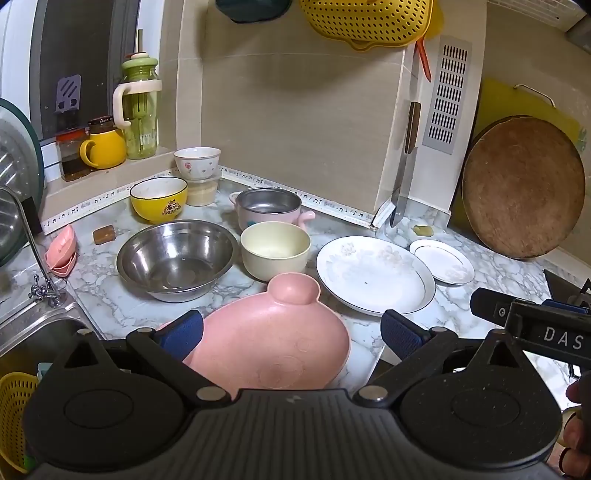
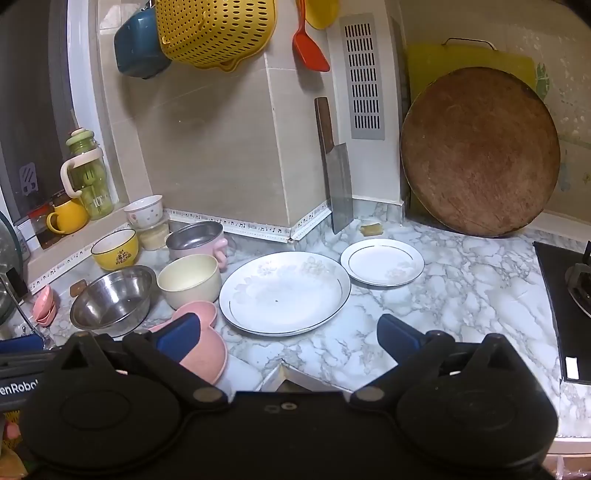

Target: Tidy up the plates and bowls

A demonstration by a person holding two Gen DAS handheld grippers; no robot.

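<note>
On the marble counter lie a pink bear-shaped plate (image 1: 273, 343) (image 2: 203, 347), a large white plate (image 1: 373, 273) (image 2: 284, 291), a small white plate (image 1: 441, 260) (image 2: 382, 260), a steel bowl (image 1: 177, 258) (image 2: 114, 295), a cream bowl (image 1: 275, 249) (image 2: 190, 280), a yellow bowl (image 1: 159, 197) (image 2: 114, 247), a pink steel-lined pot (image 1: 269, 206) (image 2: 197, 238) and a white flowered bowl (image 1: 197, 162) (image 2: 144, 210). My left gripper (image 1: 291, 330) is open and empty, just above the pink plate. My right gripper (image 2: 288, 336) is open and empty, in front of the large plate.
A sink (image 1: 33, 332) with tap lies at the left. A cleaver (image 2: 338, 188) and round wooden board (image 2: 480, 151) lean on the wall. A stove (image 2: 565, 291) is at the right. A yellow colander (image 2: 214, 29) hangs above. Bottle and mug stand on the sill (image 1: 110, 170).
</note>
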